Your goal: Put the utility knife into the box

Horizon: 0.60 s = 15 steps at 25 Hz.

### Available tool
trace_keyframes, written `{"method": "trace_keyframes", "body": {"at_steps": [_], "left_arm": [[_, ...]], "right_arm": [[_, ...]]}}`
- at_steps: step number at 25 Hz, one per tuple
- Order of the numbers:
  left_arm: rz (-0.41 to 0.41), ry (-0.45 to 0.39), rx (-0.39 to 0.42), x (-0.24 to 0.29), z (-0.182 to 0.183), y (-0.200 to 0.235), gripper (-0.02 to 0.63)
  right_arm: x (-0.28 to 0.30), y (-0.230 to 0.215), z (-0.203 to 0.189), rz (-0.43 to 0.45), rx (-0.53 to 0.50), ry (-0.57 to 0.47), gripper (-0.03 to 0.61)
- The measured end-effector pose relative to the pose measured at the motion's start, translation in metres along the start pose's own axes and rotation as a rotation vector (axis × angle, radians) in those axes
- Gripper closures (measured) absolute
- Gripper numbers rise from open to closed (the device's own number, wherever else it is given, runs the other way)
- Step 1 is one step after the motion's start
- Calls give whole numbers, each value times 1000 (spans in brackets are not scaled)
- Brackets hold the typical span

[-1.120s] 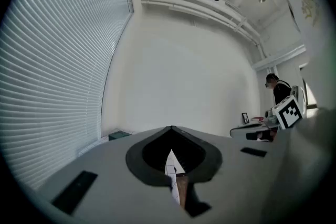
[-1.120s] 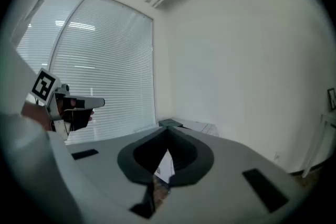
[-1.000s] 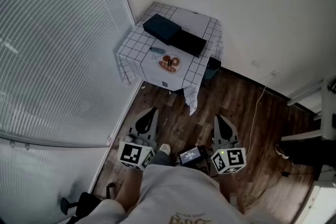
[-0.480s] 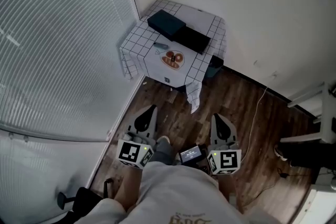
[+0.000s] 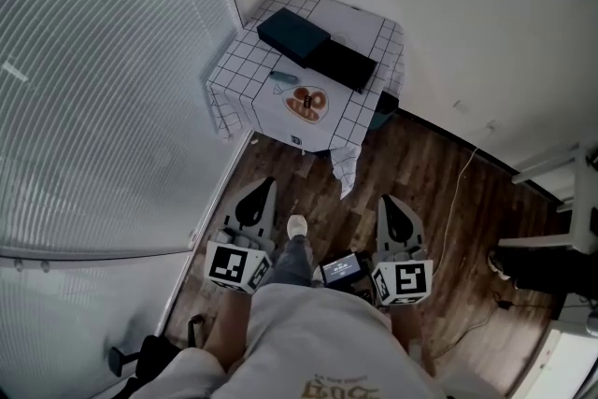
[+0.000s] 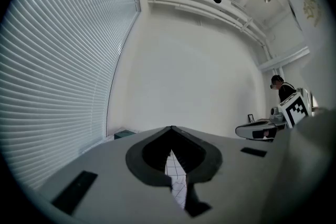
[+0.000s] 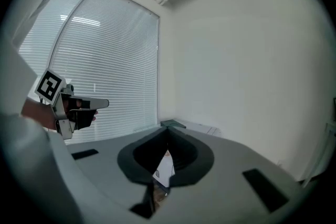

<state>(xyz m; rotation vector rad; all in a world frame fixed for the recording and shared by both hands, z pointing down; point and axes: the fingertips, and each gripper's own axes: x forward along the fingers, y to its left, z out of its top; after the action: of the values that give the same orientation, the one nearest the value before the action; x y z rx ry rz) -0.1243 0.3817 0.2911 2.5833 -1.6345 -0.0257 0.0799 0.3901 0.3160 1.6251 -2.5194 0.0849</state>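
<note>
utility knife (image 5: 284,78): lies flat on the checked tablecloth (image 5: 238,79), outside the box (image 5: 293,35), between it and the heart-shaped plate (image 5: 306,103), near both.
box: dark, at the table's far left; a black flat object (image 5: 343,65) lies just beside it on the right.
heart-shaped plate: near the front edge, holding small brownish items too small to identify.
table: set in the room's corner, window blinds (image 5: 103,89) on the left.
left gripper (image 5: 264,188): over the wooden floor (image 5: 420,173), well apart from the table; jaws clenched together, nothing between them.
right gripper (image 5: 389,201): alongside, likewise well apart from the table; jaws closed and empty.
shoe (image 5: 296,226): on the floor between the two grippers.
</note>
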Motion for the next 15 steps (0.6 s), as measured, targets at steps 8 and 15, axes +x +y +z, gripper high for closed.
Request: {"method": "trace_keyframes", "body": {"at_steps": [8, 15], "left_arm": [[-36, -6, -30, 57, 9, 47, 607], [-53, 21, 14, 102, 5, 92, 607]], "right_arm": [[69, -11, 5, -25, 13, 28, 572], [131, -17, 11, -72, 8, 41, 572]]}}
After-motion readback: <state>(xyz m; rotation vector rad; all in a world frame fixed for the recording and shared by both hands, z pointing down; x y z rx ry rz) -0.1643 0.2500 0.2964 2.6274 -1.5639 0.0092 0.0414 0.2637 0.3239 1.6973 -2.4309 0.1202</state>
